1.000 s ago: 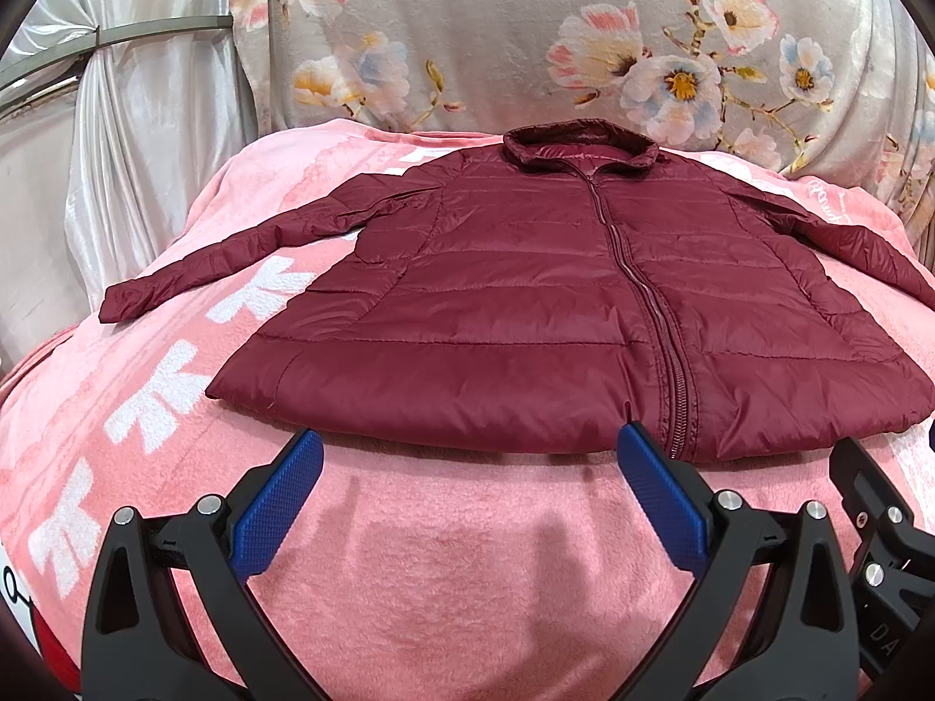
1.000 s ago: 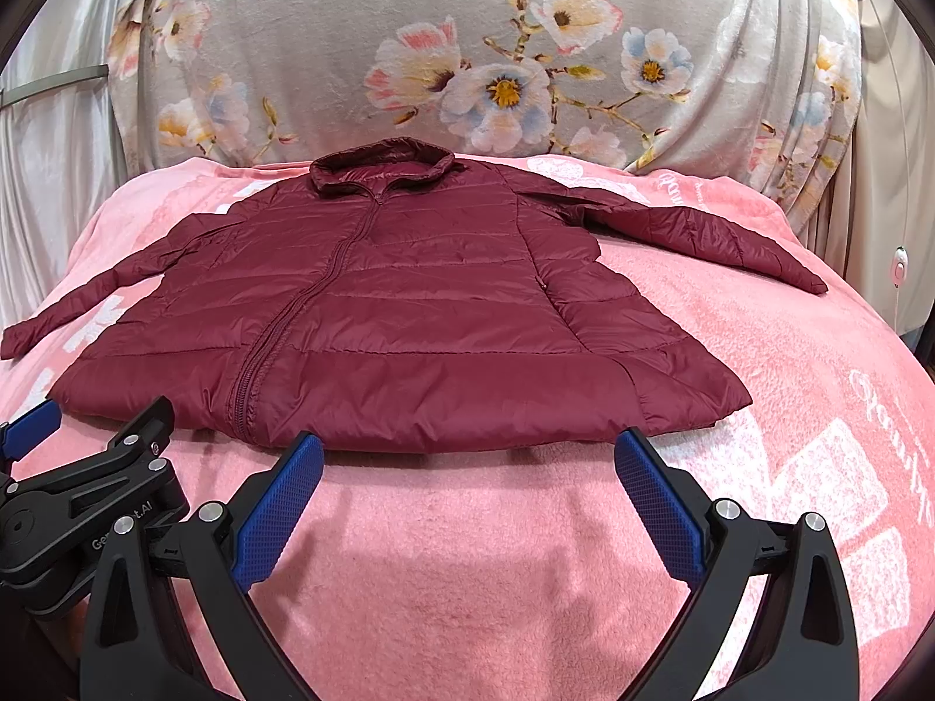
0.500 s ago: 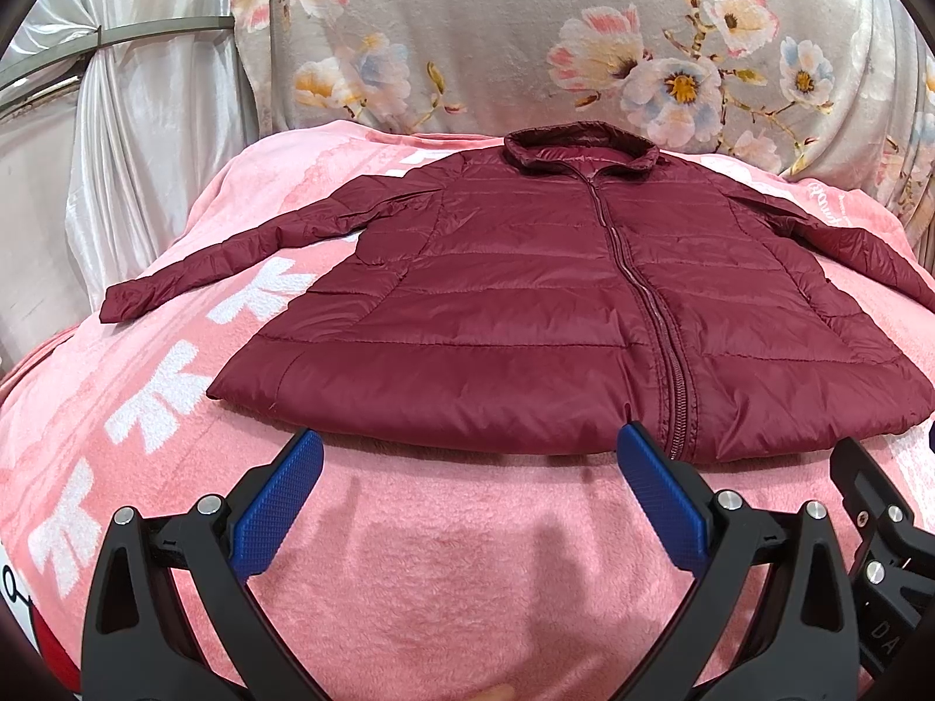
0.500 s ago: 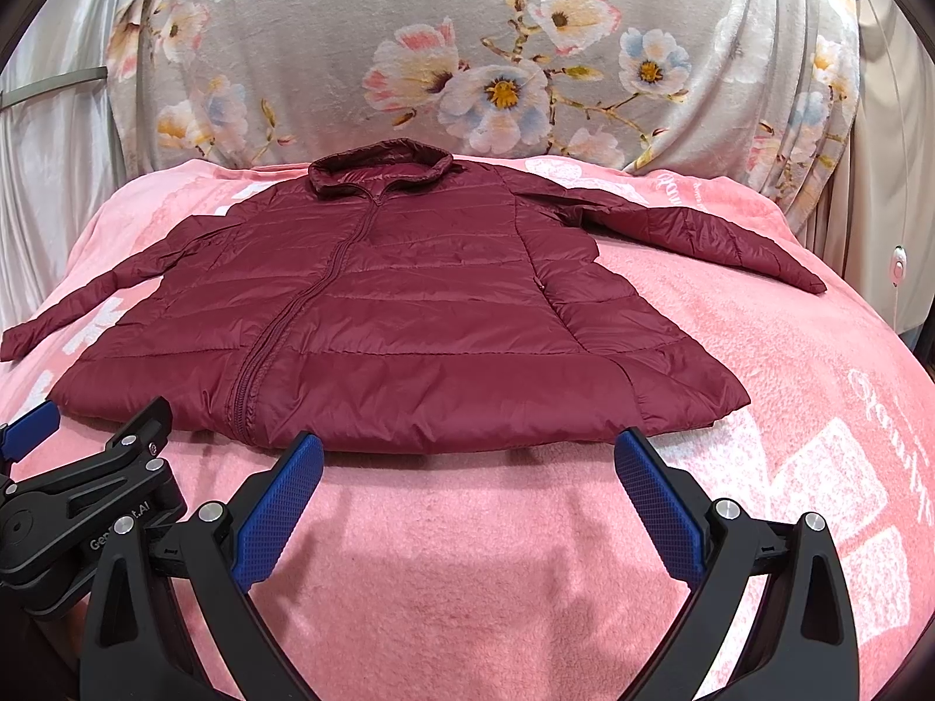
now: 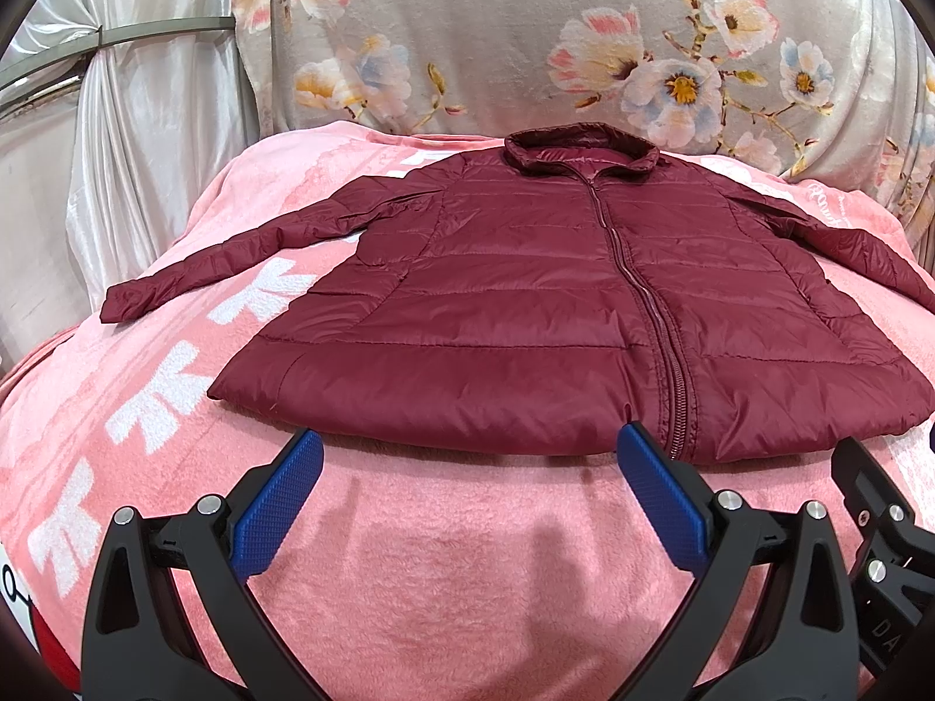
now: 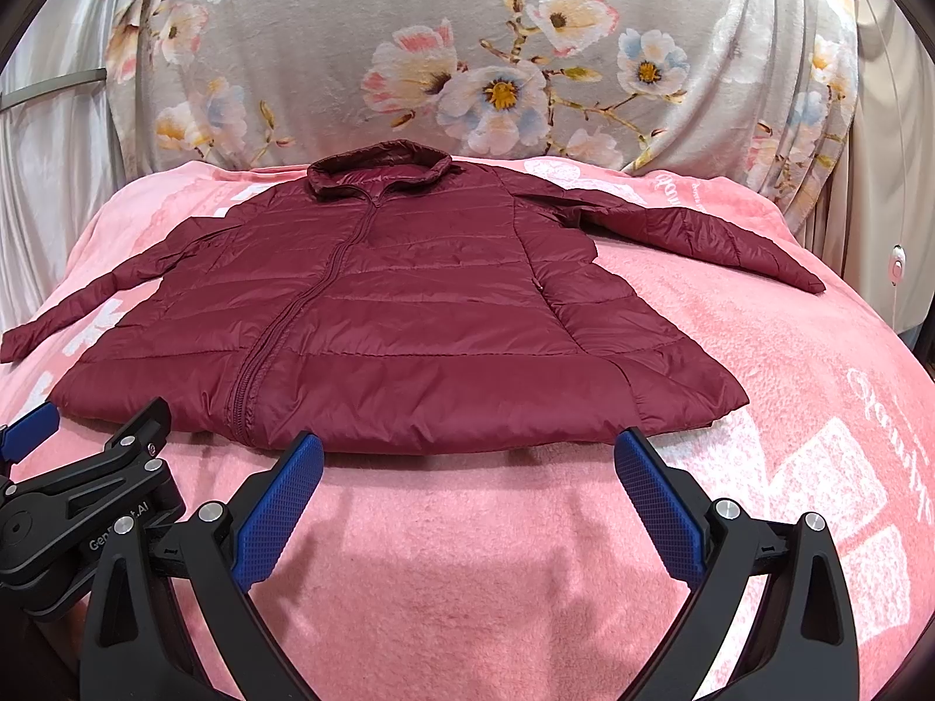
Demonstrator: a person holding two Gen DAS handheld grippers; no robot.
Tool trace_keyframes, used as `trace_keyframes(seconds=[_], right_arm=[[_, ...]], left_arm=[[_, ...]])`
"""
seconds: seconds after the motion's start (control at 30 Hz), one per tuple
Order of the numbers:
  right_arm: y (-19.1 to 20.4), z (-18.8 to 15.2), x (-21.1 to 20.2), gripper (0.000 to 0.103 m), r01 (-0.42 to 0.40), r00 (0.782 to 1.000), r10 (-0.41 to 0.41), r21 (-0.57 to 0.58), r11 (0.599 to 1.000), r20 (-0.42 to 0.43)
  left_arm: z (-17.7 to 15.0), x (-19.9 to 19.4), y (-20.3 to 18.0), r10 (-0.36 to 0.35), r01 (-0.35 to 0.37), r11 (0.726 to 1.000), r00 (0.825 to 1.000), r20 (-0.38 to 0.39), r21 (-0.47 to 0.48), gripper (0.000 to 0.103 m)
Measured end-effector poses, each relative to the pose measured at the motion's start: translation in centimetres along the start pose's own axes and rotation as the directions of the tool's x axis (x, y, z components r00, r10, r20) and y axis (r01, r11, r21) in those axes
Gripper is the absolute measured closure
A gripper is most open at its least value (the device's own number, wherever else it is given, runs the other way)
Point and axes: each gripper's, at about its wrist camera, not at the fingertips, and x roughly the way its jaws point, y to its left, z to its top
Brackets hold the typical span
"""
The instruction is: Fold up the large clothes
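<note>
We see a maroon puffer jacket (image 5: pixel 526 304) lying flat and zipped on a pink blanket (image 5: pixel 467 572), collar pointing away from us toward a floral cloth (image 6: pixel 497 47), hem nearest us. Its body runs front to back; the sleeves spread out to both sides. Our left gripper (image 5: pixel 467 461) and right gripper (image 6: pixel 467 461) hover just short of the hem, jaws spread wide, holding nothing.

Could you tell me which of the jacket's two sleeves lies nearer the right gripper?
The sleeve stretching toward the floral cloth's right edge; the other sleeve lies across the jacket, beyond the left gripper.
</note>
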Motion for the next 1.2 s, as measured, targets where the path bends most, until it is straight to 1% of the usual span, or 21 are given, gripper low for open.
trace_keyframes(seconds=[0.43,0.53,0.6,0.7,0.77,0.83,0.87,0.97,1.0,1.03,1.1,1.17,1.2], right_arm=[[0.6,0.0,-0.1,0.005,0.002,1.000,-0.002,0.001,1.000,-0.002],[0.7,-0.1,-0.4,0.005,-0.012,1.000,0.012,0.005,1.000,-0.016],[-0.5,0.1,-0.2,0.005,-0.040,0.998,0.041,0.018,0.999,-0.040],[-1.9,0.1,-0.5,0.005,-0.063,0.996,0.065,0.039,0.997,-0.053],[-3.8,0.8,-1.0,0.005,-0.041,0.998,0.043,0.042,0.998,-0.042],[-5.5,1.8,-0.8,0.005,0.001,1.000,-0.001,0.025,1.000,-0.021],[-6.6,2.6,-0.4,0.005,0.041,0.999,-0.041,0.003,0.999,-0.008],[-9.5,5.1,1.1,0.005,0.135,0.991,-0.135,-0.039,0.990,0.001],[-10.8,6.2,2.0,0.005,0.163,0.987,-0.163,-0.035,0.986,-0.005],[-11.7,7.0,2.6,0.005,0.171,0.985,-0.172,-0.025,0.985,-0.013],[-14.4,8.9,4.2,0.005,0.148,0.988,-0.146,0.038,0.988,-0.048],[-18.1,11.0,6.3,0.005,0.087,0.993,-0.073,0.166,0.982,-0.090],[-20.5,12.1,7.7,0.005,0.061,0.993,-0.032,0.266,0.962,-0.110]], left_arm=[[-0.1,0.0,0.0,0.002,-0.002,1.000,1.000,0.002,-0.003,0.005],[0.2,-0.4,0.4,0.012,-0.012,1.000,1.000,0.008,-0.020,0.005],[0.5,-0.9,1.3,0.020,-0.020,0.999,1.000,0.005,-0.043,0.005],[0.8,-0.9,2.2,0.010,-0.011,0.998,1.000,-0.018,-0.066,0.005],[1.4,-0.8,3.1,0.007,-0.009,0.996,1.000,-0.026,-0.086,0.005],[2.5,-0.5,3.9,0.026,-0.028,0.995,0.999,-0.025,-0.099,0.005],[3.2,-0.3,4.2,0.035,-0.037,0.994,0.999,-0.021,-0.104,0.005],[5.0,0.0,5.2,0.040,-0.040,0.992,0.999,0.002,-0.122,0.005],[6.0,0.3,5.4,0.040,-0.037,0.990,0.999,0.015,-0.133,0.005],[6.6,0.4,5.7,0.041,-0.037,0.990,0.999,0.024,-0.140,0.005],[7.9,1.0,6.0,0.051,-0.045,0.987,0.998,0.035,-0.152,0.005],[9.2,1.9,6.0,0.040,-0.034,0.988,0.998,0.039,-0.149,0.005],[10.0,2.7,5.9,0.030,-0.026,0.990,0.999,0.033,-0.138,0.005]])
